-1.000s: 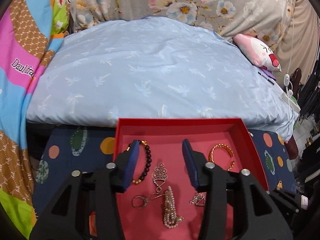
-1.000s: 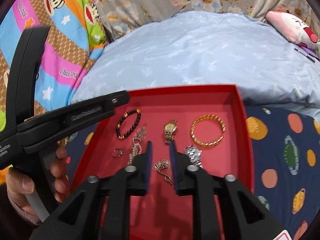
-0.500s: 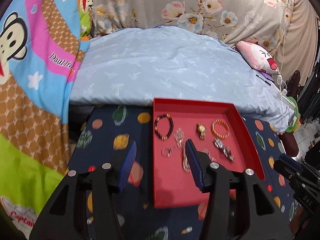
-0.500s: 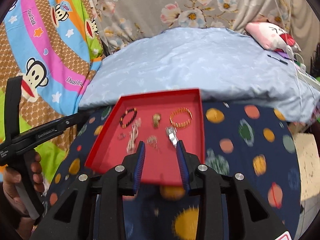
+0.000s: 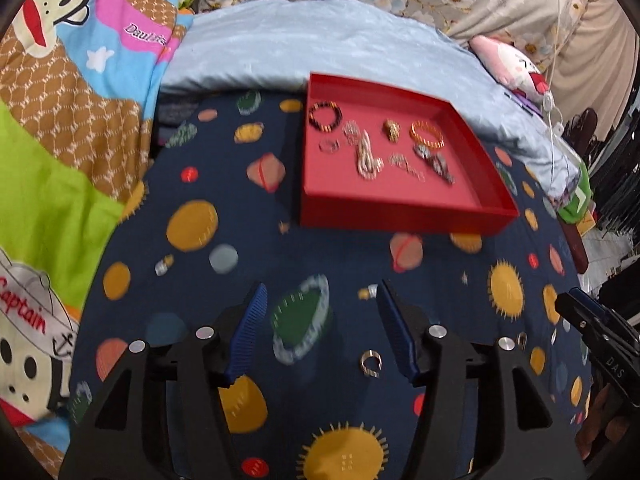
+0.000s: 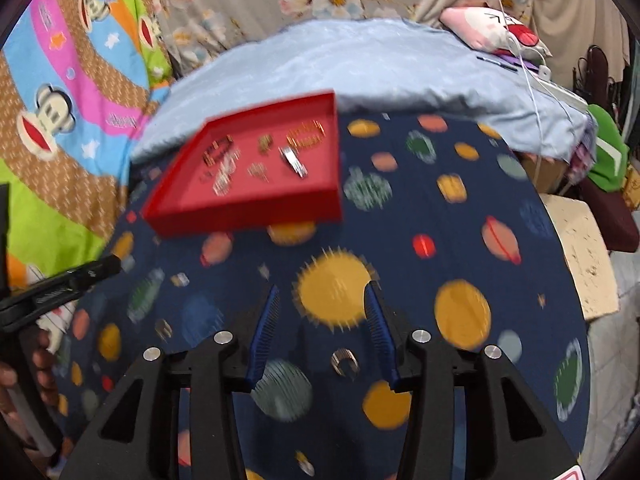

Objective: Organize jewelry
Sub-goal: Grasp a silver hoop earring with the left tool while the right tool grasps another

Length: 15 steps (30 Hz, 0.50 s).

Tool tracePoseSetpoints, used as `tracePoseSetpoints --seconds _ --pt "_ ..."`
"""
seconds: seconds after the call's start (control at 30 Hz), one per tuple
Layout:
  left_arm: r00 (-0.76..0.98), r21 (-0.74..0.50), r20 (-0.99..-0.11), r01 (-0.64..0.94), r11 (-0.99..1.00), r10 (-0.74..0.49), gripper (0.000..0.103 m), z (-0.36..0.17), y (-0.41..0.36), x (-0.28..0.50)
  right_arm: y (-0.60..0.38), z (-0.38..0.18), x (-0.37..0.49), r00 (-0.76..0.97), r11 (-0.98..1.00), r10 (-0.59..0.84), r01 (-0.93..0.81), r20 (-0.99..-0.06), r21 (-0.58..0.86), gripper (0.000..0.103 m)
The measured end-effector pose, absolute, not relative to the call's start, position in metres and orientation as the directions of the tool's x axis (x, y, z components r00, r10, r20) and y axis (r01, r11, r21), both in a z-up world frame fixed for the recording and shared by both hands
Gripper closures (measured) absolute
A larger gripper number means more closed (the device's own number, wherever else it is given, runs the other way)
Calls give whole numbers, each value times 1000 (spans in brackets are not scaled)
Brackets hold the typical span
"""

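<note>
While both grippers, left gripper [image 5: 320, 332] and right gripper [image 6: 322, 334], hover released above the bedspread [image 5: 208, 184], jewelry [image 5: 366, 156] lies gathered in the red tray [image 5: 400, 216] by the pillow-side edge; a small ring [image 5: 371, 363] sits loose outside, probably next.

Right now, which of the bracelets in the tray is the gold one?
The gold bangle lying at the far right of the red tray, beside the small gold watch. The other bracelet, of dark beads, lies at the tray's far left corner.
</note>
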<state>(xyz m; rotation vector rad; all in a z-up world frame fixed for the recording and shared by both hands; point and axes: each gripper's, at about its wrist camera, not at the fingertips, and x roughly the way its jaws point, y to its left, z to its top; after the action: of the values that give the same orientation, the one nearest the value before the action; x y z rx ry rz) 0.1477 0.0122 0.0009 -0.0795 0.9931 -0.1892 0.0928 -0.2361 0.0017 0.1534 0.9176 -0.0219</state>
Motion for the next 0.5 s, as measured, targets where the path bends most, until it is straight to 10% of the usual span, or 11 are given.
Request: tracePoseSetpoints --seconds 0.5 --pt "485 -82 -864 132 988 -137 39 -33 -10 123 -225 -54 86 525 996 -9 77 -851 37 74"
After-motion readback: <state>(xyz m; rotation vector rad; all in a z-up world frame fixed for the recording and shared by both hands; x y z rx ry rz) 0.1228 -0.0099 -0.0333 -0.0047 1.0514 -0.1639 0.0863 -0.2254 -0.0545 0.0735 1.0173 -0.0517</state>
